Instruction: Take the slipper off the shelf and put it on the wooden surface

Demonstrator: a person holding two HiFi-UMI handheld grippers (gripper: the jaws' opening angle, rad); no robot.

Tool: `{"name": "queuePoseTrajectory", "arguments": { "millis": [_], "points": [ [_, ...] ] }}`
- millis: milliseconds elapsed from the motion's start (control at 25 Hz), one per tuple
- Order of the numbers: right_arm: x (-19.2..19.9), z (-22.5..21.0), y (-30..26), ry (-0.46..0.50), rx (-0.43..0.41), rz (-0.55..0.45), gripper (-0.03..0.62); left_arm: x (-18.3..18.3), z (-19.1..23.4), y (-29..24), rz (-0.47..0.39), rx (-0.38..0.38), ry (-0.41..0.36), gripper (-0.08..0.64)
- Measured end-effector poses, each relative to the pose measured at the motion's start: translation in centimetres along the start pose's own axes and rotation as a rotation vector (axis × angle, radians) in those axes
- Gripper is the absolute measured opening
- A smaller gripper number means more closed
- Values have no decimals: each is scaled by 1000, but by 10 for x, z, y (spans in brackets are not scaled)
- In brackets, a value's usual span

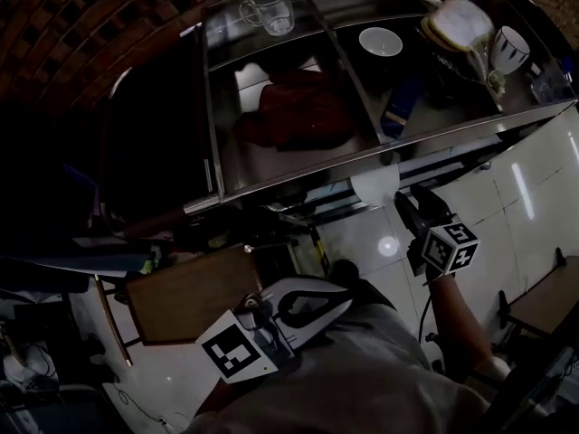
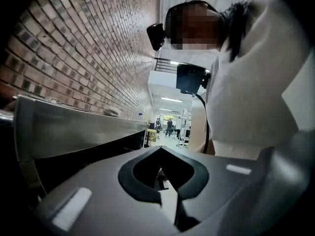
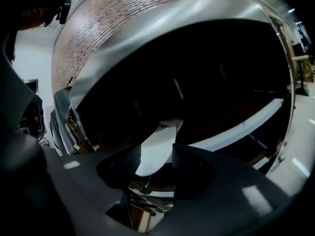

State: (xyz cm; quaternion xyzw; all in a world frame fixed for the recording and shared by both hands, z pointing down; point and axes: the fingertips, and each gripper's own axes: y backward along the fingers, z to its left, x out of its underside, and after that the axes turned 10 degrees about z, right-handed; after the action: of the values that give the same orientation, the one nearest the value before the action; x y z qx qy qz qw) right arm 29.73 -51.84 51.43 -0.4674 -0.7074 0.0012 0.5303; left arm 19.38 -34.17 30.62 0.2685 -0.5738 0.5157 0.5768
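Note:
The white slipper (image 1: 374,186) hangs just below the front edge of the metal shelf (image 1: 271,181). In the right gripper view the slipper (image 3: 158,144) fills the gap between the two dark pads, one end deep between them. My right gripper (image 1: 404,204) (image 3: 156,157) is shut on it with the jaws standing wide. My left gripper (image 1: 336,297) (image 2: 160,151) is low beside the person's body, shut with nothing in it. A brown wooden board (image 1: 190,297) lies to its left.
On the shelf top stand a glass cup (image 1: 269,9), a white bowl (image 1: 380,41), bread (image 1: 457,21) and a striped mug (image 1: 509,48). A red cloth (image 1: 303,107) lies on the tier below. A wooden table corner (image 1: 547,301) shows at right over white floor tiles.

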Motion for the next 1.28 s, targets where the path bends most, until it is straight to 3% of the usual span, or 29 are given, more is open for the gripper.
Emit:
{"name": "queuePoseTrajectory", "arguments": {
  "millis": [320,400,480,600,760,960,1280],
  "points": [
    [26,-24,-42,-248,-55,44,210,-7,22,-17,-31,-2,61,-5],
    [26,-23,-47,-298,-97,28,178,-6,27,-17,-34,-16,78,-5],
    [24,-21,-49,-355,-142,0,101,-5,32,-15,-51,-25,90,-5],
    [19,-13,-46,-411,-194,-34,56,-6,33,-8,-83,-36,101,-5],
    [4,11,-22,-401,-240,-83,32,0,28,8,-74,-57,79,-5],
    [-2,40,27,-373,-210,-159,31,6,4,31,-66,-41,31,-5],
    [50,137,117,-401,-141,-191,32,26,-53,127,-139,-53,9,-5]
  ]
}}
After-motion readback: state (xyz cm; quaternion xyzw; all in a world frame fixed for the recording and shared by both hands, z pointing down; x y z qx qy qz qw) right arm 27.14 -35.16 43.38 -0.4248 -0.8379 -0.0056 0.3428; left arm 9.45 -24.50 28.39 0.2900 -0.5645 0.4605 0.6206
